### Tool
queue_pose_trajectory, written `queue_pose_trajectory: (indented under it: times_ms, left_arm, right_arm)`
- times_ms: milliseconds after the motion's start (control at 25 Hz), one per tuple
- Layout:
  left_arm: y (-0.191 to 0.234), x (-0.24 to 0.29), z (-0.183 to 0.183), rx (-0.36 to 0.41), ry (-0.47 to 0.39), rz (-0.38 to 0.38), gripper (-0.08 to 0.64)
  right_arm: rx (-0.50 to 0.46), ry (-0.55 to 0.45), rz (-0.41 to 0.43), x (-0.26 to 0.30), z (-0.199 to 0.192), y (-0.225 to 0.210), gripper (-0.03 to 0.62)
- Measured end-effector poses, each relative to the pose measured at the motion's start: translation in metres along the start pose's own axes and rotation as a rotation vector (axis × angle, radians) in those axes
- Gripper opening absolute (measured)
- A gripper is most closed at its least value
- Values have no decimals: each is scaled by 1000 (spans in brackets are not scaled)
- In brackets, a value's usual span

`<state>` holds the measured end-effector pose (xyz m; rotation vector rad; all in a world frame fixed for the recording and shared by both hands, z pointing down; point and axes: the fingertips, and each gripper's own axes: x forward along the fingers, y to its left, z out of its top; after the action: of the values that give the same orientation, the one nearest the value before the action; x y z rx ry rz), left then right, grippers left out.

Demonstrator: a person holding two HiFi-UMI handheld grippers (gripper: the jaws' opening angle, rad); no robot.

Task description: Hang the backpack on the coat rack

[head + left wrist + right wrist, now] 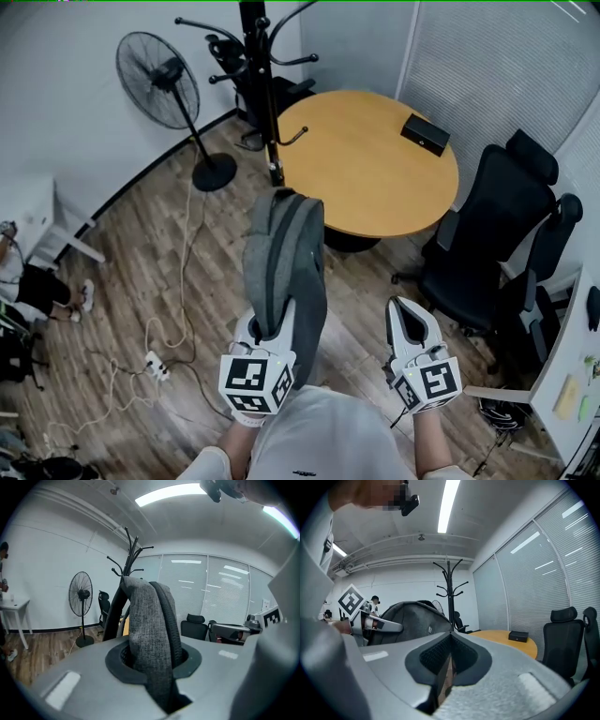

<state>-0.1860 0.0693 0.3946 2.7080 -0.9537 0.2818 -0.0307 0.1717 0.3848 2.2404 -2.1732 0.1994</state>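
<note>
Two grippers reach forward above the wooden floor (141,281), one in each of the person's hands. The left gripper (270,328) has its fingers (75,672) clenched on a grey strap of the backpack (284,253). The strap rises out from between them, and the bag's bulk extends just ahead of the fingertips. The right gripper (405,314) has its fingers (511,667) pressed together with nothing between them, and the backpack sits close on their left. The black coat rack (267,94) stands well ahead of both pairs of fingers, apart from the bag. A round wooden table (366,178) lies ahead of the right fingers, beside the rack, carrying a small black box (425,134). A standing fan (159,80) is ahead and to the left of the left fingers, and black office chairs (497,234) are off to the right of the right fingers.
</note>
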Motion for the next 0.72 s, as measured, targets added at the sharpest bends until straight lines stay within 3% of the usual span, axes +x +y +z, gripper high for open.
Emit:
queue_pose_trajectory:
  times_ms: [720]
  left_arm:
    - [23, 112, 56, 29, -10, -171, 101]
  right_arm:
    - [-29, -1, -96, 106, 39, -38, -5]
